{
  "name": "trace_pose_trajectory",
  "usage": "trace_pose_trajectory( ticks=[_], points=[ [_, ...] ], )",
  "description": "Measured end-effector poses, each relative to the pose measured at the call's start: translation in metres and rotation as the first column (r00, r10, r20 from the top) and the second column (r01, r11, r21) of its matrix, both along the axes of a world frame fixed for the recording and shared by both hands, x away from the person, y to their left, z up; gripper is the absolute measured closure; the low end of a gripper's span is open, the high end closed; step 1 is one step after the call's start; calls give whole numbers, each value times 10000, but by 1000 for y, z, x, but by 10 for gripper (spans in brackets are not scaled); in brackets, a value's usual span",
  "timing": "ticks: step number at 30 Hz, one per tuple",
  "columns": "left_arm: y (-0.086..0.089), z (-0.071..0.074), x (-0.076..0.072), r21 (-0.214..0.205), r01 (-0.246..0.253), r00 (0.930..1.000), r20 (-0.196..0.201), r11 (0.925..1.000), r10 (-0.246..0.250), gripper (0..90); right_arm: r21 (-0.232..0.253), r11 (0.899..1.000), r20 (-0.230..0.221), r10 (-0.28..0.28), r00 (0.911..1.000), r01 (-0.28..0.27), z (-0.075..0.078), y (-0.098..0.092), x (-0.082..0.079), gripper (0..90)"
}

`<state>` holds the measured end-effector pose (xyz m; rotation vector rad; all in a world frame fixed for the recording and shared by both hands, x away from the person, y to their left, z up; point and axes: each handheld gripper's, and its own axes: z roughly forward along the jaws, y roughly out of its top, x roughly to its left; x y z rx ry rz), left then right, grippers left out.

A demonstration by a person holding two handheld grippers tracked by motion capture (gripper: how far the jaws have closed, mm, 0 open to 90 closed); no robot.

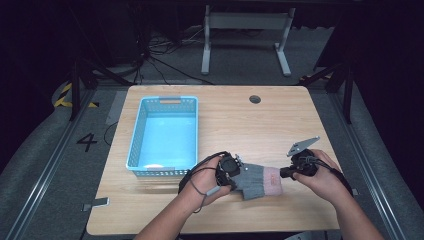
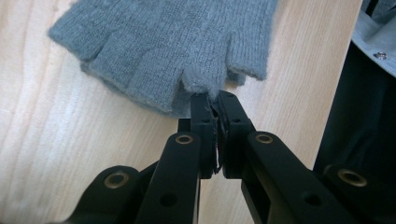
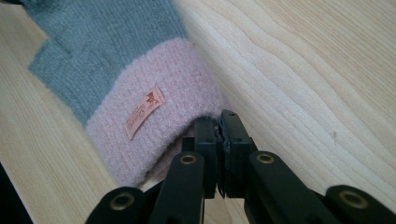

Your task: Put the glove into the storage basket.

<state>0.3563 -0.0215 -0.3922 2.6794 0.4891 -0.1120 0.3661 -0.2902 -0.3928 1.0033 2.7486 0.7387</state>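
— Where do things stand?

— On the wooden counter, the blue basket sits empty while the grey glove lies just right of it. My left tongs are clamped on a fingertip end, and my right tongs are clamped on the rim of the pink cuff.

— What is left?

— I judge the grasp made; the glove's lift into the basket is not yet done.
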Motion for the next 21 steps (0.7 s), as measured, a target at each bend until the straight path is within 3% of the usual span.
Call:
trace_pose_trajectory(
  ticks=[21],
  points=[
    [-4, -25, 11, 322, -72, 9965, -834, 9995, 98, 856, -198, 9998, -318, -87, 9995, 81, -22, 1, 10, 871]
  ],
)
